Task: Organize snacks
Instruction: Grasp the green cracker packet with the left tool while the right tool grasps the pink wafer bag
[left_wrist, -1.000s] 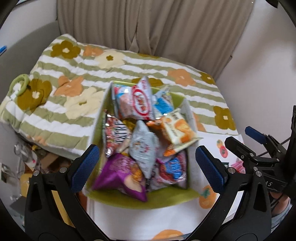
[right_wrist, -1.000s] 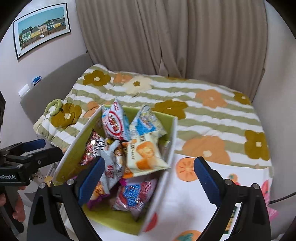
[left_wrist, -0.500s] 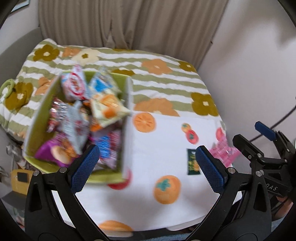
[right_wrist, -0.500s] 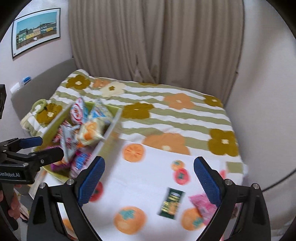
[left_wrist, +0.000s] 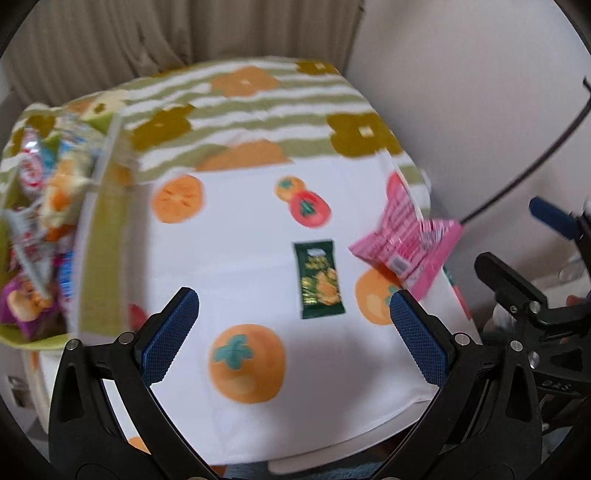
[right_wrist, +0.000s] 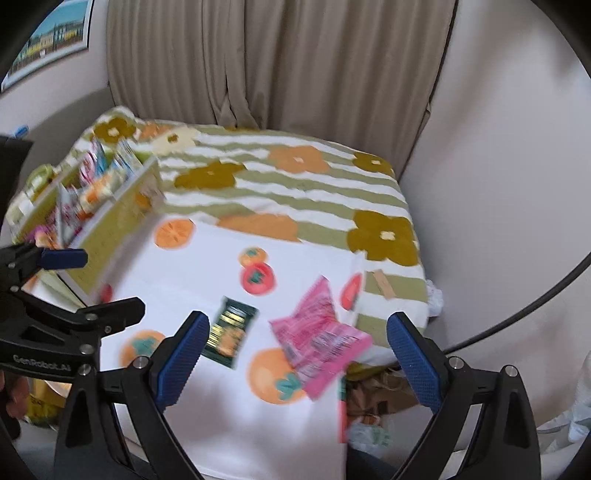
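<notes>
Shift: both views have swung right since a second ago; the green box (left_wrist: 99, 236) now sits at the left edge.
Surroundings: fruit-print cloth (left_wrist: 258, 266), striped floral blanket (right_wrist: 295, 184), beige curtain (right_wrist: 258, 62).
Writing: "GenRobot.AI" on the left gripper (right_wrist: 77, 280); packet print too blurred.
Box: crammed with snack bags (left_wrist: 33, 206).
Loose snacks: dark green packet (left_wrist: 319, 278) and pink packet (left_wrist: 410, 240) flat on the cloth, apart.
Grippers: left gripper and right gripper (right_wrist: 295, 354) both spread, holding nothing.

"GenRobot.AI" in pale letters on the black body of the left gripper (right_wrist: 55, 258), seen in right wrist view, snack packet print too blurred to read
</notes>
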